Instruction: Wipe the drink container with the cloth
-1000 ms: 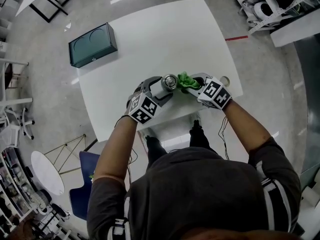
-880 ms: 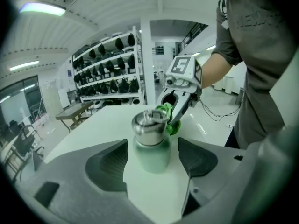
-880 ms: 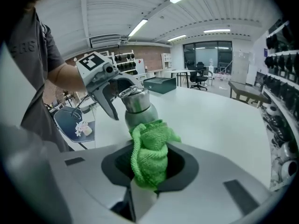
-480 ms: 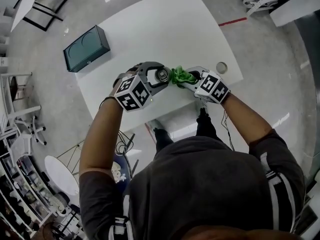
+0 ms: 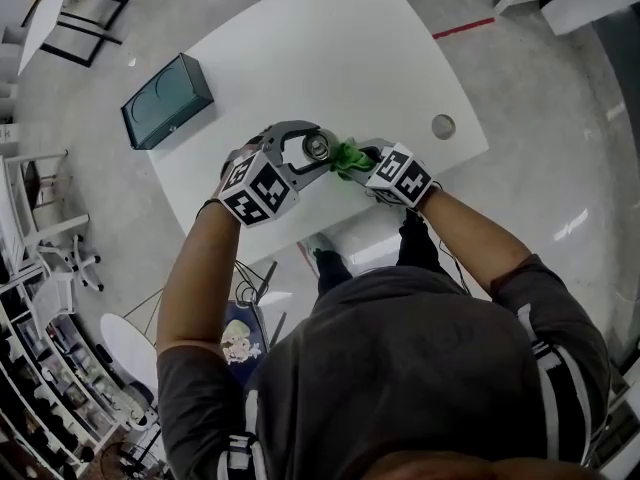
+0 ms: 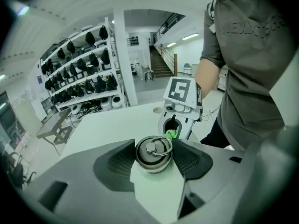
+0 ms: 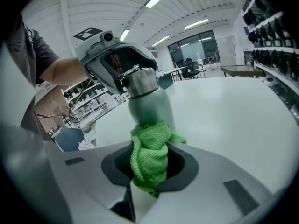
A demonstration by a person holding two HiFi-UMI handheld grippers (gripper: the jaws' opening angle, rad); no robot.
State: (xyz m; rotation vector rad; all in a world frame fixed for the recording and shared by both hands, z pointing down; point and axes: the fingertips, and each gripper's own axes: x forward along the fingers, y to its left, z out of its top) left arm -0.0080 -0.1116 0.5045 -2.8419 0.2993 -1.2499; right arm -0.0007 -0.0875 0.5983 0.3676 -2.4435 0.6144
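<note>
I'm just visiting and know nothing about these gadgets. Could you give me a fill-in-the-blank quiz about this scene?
The right gripper holds a ___ cloth.
The left gripper clamps the metal bottle that the ___ presses against.
The dark green box sits on a ___ table.
Missing words: green, cloth, white.

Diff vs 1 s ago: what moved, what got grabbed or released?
The left gripper has just been closing its jaws on the bottle between them, and now grips its neck. It also looks slightly raised and rolled. The right gripper keeps the green cloth clamped against the bottle's side. Nothing was let go. The dark box stayed put.
</note>
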